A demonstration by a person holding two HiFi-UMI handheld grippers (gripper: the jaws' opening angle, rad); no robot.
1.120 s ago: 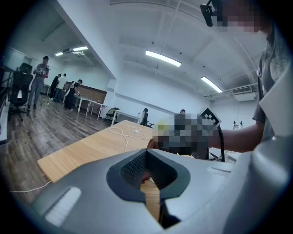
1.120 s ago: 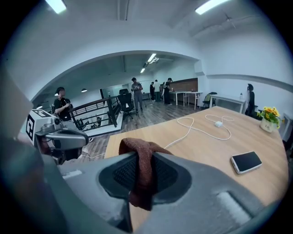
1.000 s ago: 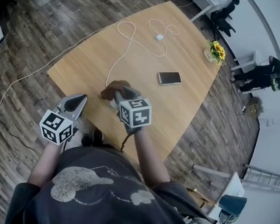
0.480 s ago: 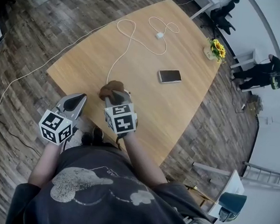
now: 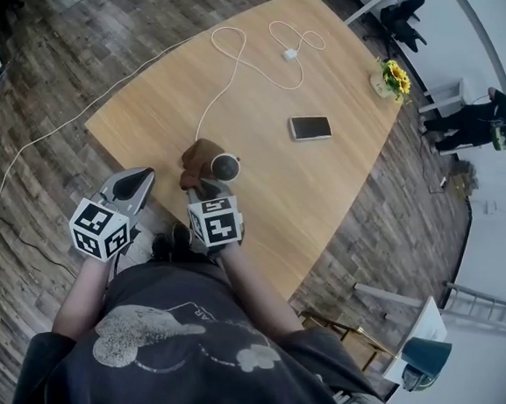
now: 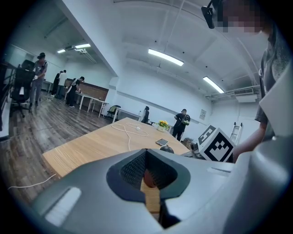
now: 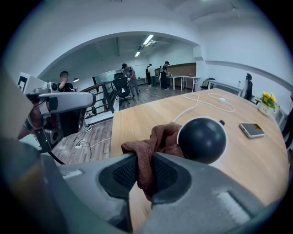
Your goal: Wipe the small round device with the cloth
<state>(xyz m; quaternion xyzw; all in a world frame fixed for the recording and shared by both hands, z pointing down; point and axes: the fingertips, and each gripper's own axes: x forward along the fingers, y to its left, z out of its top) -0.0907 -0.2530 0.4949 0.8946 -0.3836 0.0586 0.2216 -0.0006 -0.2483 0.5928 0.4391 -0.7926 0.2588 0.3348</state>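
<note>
My right tool (image 7: 145,157) is pinching the soft rust-brown cloth (image 7: 158,137), bunching against the small dark round device (image 7: 201,139) on the wooden worktop (image 7: 256,160); I am judging it light, slippery. My left tool (image 6: 146,153) is hovering pressed together.

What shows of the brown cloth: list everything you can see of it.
The cloth is rust-brown, soft, and looks like a coarse weave. It is crumpled, not spread out. One fold is pinched between the jaws of the right gripper. The rest lies bunched on the wooden table, up against the left side of the dark round device.
</note>
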